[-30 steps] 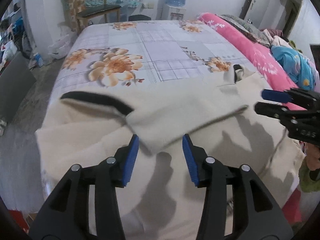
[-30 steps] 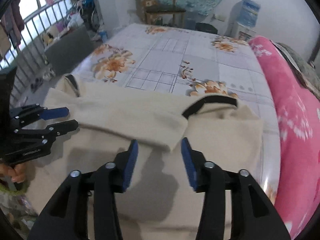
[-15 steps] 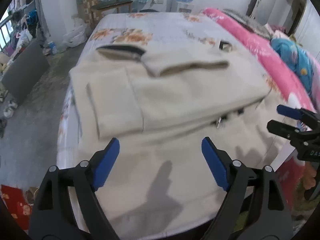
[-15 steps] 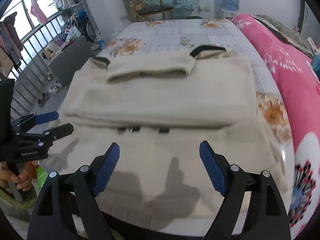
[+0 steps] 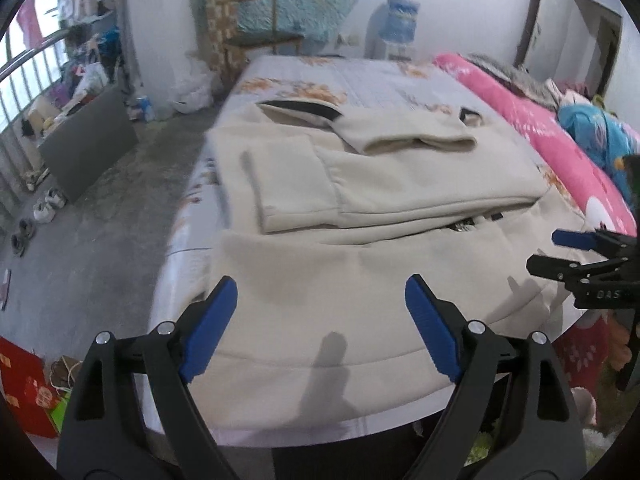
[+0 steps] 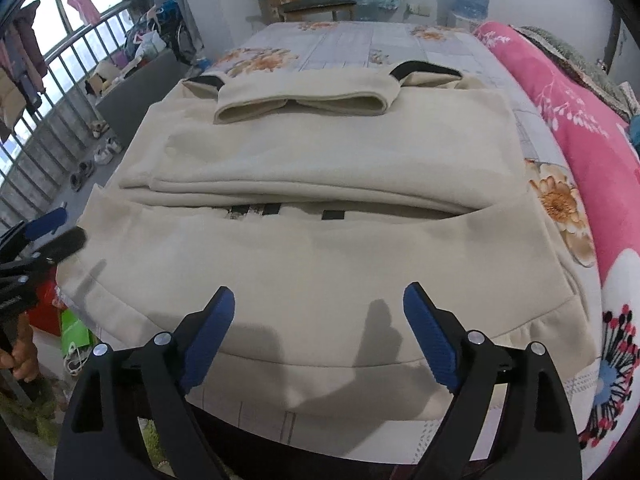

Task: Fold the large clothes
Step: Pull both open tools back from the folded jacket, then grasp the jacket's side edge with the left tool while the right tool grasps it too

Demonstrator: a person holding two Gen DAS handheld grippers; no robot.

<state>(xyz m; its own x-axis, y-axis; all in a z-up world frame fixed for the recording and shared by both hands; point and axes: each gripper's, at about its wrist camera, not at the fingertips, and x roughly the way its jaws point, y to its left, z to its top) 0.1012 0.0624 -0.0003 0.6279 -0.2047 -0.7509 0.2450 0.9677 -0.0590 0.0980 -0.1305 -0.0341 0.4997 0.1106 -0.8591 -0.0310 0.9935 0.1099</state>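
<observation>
While one cream garment [image 6: 320, 264] lies folded, two grippers (both open) hover.

Garment [image 6: 320, 264] on bed [image 6: 360, 46], blanket [image 6: 568, 92] along right

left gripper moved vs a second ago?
Yes. The left gripper pulled back toward the near edge of the bed; its jaws have just been opening, nothing between them, over the cream garment.

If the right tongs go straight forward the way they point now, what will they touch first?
Most likely the bottom panel of the cream garment, the flat single layer near the bed's edge, short of the folded part. The right tongs are open and hold nothing. How far above the cloth they hang is hard to judge.
</observation>
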